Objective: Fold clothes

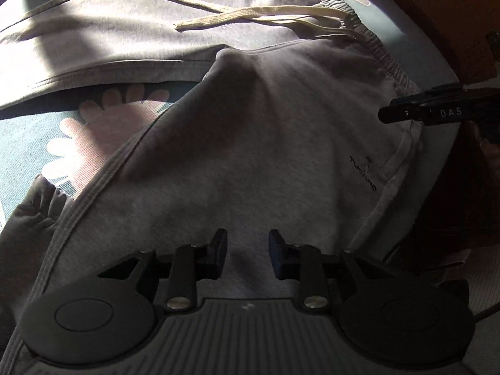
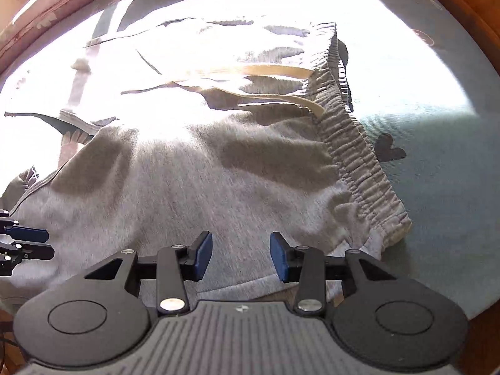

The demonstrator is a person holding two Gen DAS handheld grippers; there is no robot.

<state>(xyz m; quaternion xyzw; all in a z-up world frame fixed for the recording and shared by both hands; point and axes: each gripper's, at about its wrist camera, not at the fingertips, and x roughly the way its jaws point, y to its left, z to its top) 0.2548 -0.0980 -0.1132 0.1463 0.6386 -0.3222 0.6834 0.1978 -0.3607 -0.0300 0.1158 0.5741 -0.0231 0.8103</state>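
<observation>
Left wrist view: I hold my left gripper (image 1: 247, 254) pointed steeply down over a pair of grey sweatpants (image 1: 250, 162) spread on a teal bedcover (image 1: 28, 143) printed with pale flowers. Its jaws stand apart with nothing between them; grey fabric lies below the gap, and I cannot tell whether the tips touch it. A small dark logo (image 1: 364, 173) sits on the cloth near a pocket seam. Further off, the beige drawstring (image 1: 250, 15) lies loose across the garment, running from the gathered waistband (image 1: 384, 59). At the right edge of this view the dark fingers of my right gripper (image 1: 403, 112) reach in over the waistband side.

Right wrist view: my right gripper (image 2: 241, 254), blue pads facing each other, is also parted and empty, poised above the near hem of the sweatpants (image 2: 218, 181). The elastic waistband (image 2: 353, 143) runs away along the right, its corner resting on the bedcover (image 2: 437, 172). Strong sunlight washes out the far half of the garment, where the drawstring (image 2: 275, 70) crosses it. My left gripper (image 2: 31, 240) shows at the left edge, over the same cloth.
</observation>
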